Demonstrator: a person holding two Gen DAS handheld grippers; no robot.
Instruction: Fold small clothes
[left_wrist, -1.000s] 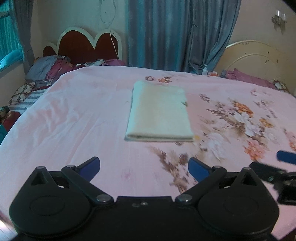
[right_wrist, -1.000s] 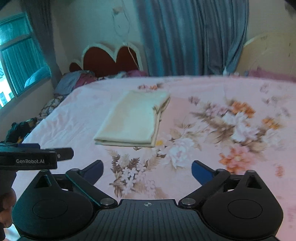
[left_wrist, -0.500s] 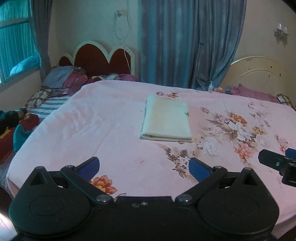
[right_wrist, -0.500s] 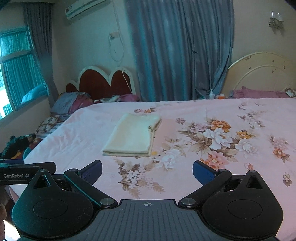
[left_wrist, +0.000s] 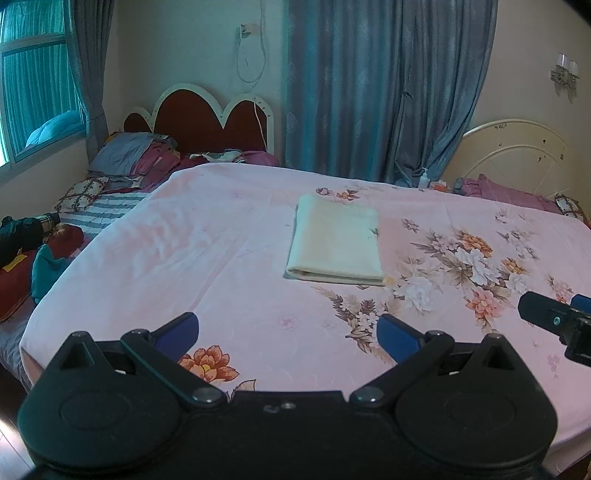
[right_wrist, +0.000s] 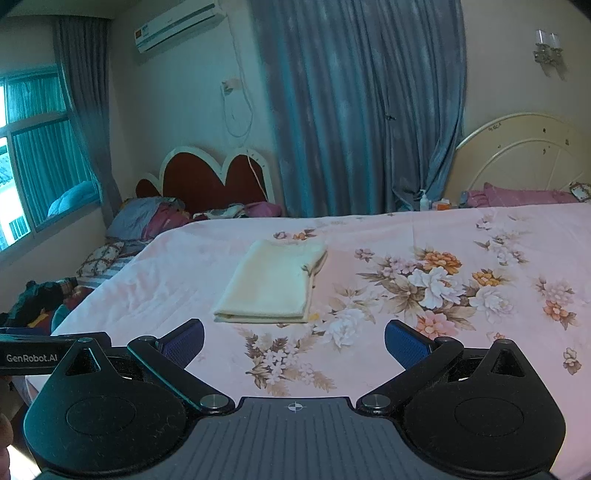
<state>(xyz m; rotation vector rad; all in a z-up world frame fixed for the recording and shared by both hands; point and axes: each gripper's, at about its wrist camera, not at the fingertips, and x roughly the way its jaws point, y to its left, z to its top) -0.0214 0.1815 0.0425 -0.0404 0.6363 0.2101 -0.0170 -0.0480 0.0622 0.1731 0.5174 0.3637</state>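
A cream garment (left_wrist: 337, 240) lies folded into a neat rectangle on the pink floral bedsheet (left_wrist: 207, 258); it also shows in the right wrist view (right_wrist: 275, 283). My left gripper (left_wrist: 288, 332) is open and empty, held back near the bed's front edge, well short of the garment. My right gripper (right_wrist: 294, 341) is open and empty too, also well short of the garment. The right gripper's tip shows at the right edge of the left wrist view (left_wrist: 554, 317). The left gripper's body shows at the left of the right wrist view (right_wrist: 33, 356).
A second bed with a red headboard (left_wrist: 207, 118) and piled bedding (left_wrist: 140, 155) stands at the back left. Clothes (left_wrist: 29, 251) lie on the floor at the left. Blue curtains (left_wrist: 380, 88) hang behind. A cream metal headboard (left_wrist: 517, 155) is at the back right.
Both grippers have pulled back and up from the bed. The folded garment now looks smaller and farther away. It has not moved on the sheet.
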